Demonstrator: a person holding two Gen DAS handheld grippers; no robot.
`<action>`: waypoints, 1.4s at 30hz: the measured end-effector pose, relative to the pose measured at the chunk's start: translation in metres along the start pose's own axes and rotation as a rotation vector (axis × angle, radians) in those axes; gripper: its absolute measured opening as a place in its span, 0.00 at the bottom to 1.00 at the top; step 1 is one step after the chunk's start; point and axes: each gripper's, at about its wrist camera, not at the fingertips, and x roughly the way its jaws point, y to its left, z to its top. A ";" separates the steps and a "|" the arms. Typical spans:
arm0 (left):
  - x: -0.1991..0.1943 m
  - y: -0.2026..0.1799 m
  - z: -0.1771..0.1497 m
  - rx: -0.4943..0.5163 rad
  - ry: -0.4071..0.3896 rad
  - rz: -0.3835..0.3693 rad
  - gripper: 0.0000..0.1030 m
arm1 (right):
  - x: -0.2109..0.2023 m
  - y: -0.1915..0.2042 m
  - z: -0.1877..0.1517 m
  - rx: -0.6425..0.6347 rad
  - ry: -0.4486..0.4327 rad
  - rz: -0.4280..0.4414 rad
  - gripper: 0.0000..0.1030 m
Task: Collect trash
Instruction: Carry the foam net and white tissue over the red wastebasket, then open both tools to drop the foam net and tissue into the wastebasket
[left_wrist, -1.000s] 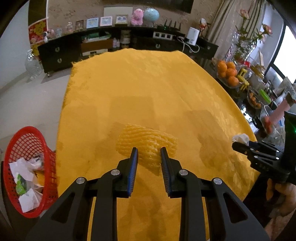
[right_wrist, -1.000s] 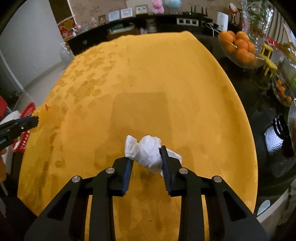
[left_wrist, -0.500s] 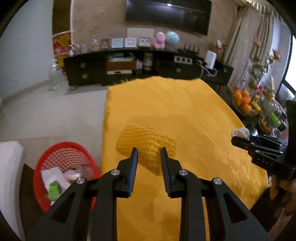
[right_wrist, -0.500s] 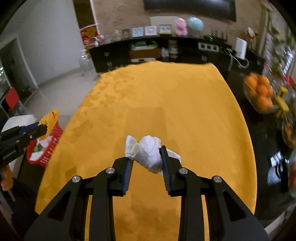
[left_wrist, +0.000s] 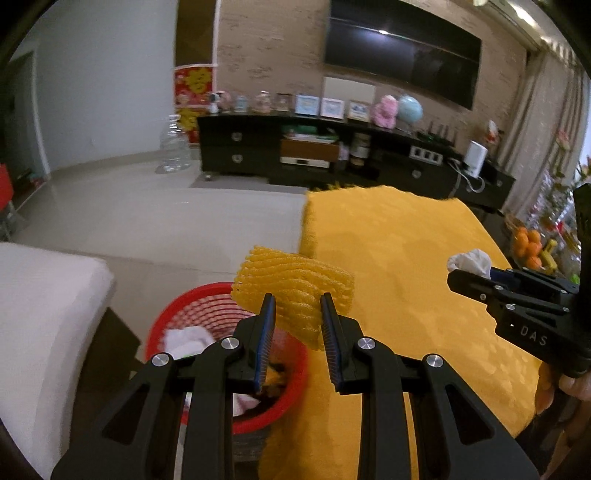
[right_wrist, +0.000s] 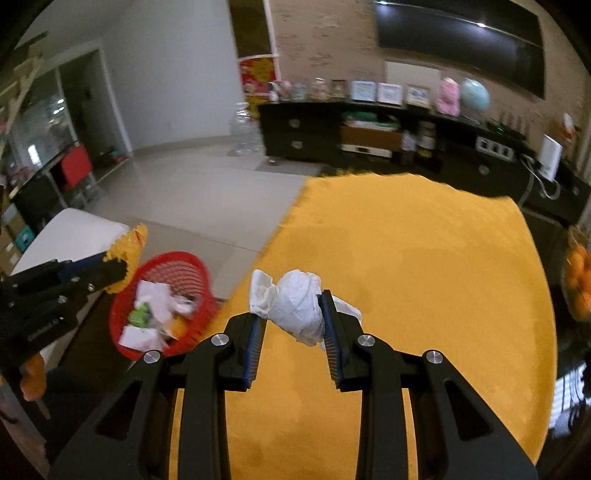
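Observation:
My left gripper (left_wrist: 297, 314) is shut on a yellow foam fruit net (left_wrist: 291, 288) and holds it in the air above the near rim of a red trash basket (left_wrist: 207, 299) on the floor left of the table. My right gripper (right_wrist: 291, 314) is shut on a crumpled white tissue (right_wrist: 295, 306) above the yellow tablecloth (right_wrist: 424, 266). The right gripper (left_wrist: 476, 275) with the tissue (left_wrist: 469, 260) shows at the right of the left wrist view. The left gripper (right_wrist: 118, 266) with the net (right_wrist: 127, 243) shows left of the basket (right_wrist: 177, 266) in the right wrist view.
The basket holds white paper and a green wrapper (right_wrist: 138, 315). A white seat (left_wrist: 40, 295) stands left of the basket. A black cabinet (left_wrist: 332, 155) runs along the far wall. A bowl of oranges (left_wrist: 528, 243) sits at the table's right side.
Both grippers have lifted and swung left with their loads. The left gripper has gone from over the tablecloth to over the basket. The right gripper has neared the table's left edge.

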 end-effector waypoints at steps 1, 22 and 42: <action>-0.002 0.004 0.000 -0.006 -0.003 0.007 0.23 | 0.002 0.006 0.004 -0.007 -0.001 0.009 0.28; 0.006 0.070 -0.027 -0.128 0.063 0.097 0.23 | 0.046 0.098 0.039 -0.123 0.048 0.169 0.29; 0.056 0.097 -0.053 -0.196 0.175 0.086 0.56 | 0.119 0.135 0.037 -0.146 0.178 0.238 0.39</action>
